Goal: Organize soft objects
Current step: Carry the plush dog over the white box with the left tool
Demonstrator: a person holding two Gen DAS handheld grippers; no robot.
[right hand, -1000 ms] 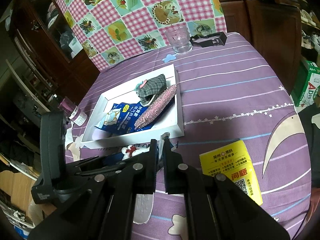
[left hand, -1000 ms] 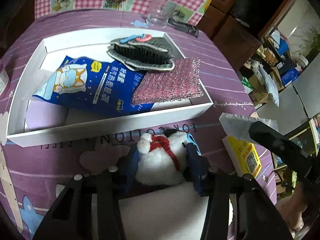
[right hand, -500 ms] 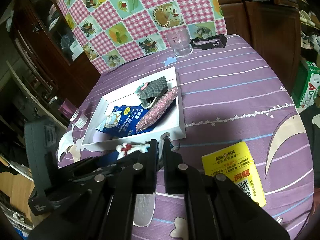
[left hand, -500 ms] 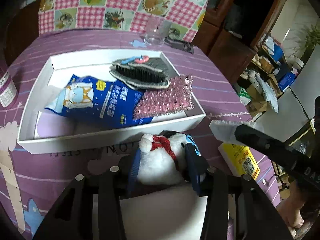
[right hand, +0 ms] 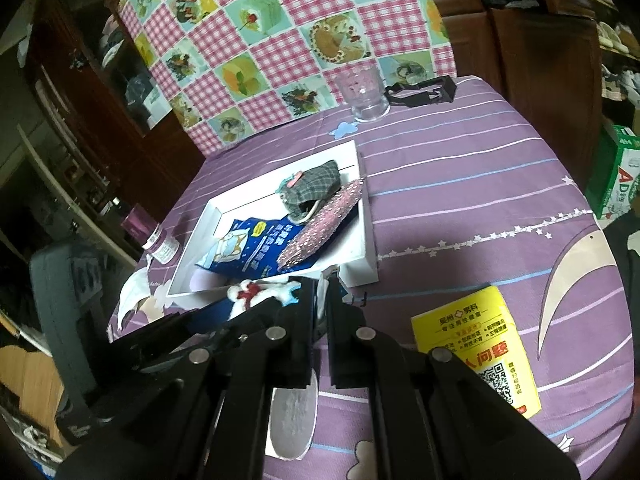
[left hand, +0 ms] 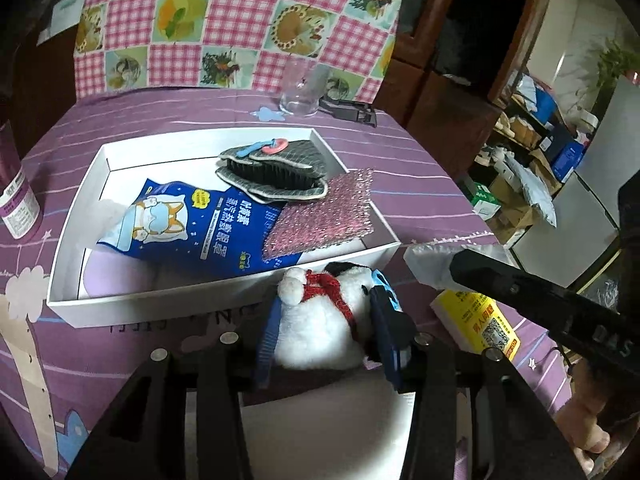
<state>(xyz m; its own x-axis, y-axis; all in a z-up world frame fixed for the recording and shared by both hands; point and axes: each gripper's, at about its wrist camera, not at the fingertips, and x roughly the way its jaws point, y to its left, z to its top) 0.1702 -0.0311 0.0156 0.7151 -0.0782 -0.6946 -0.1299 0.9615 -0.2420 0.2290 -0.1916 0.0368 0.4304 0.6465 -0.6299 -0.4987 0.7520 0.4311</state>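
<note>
A white plush toy (left hand: 320, 332) with a red scarf is clamped between the blue pads of my left gripper (left hand: 326, 312), just in front of the near wall of the white tray (left hand: 224, 300). In the tray lie a blue pouch (left hand: 200, 224), a pink glittery pad (left hand: 324, 216) and grey checked slippers (left hand: 276, 168). My right gripper (right hand: 322, 280) is shut, and a crumpled white bag (left hand: 432, 260) sits at its tip. It hangs right of the plush toy (right hand: 256, 292), near the tray's front right corner (right hand: 366, 240).
A yellow pack (right hand: 476, 344) lies on the purple cloth right of the grippers. A glass (left hand: 300, 88) and a black clip (left hand: 352, 110) stand behind the tray, and a purple bottle (left hand: 16, 200) at its left. White paper (left hand: 320, 432) lies under the left gripper.
The left gripper has tipped upward with the plush toy in it, which now shows against the tray's near wall. The right gripper has kept still.
</note>
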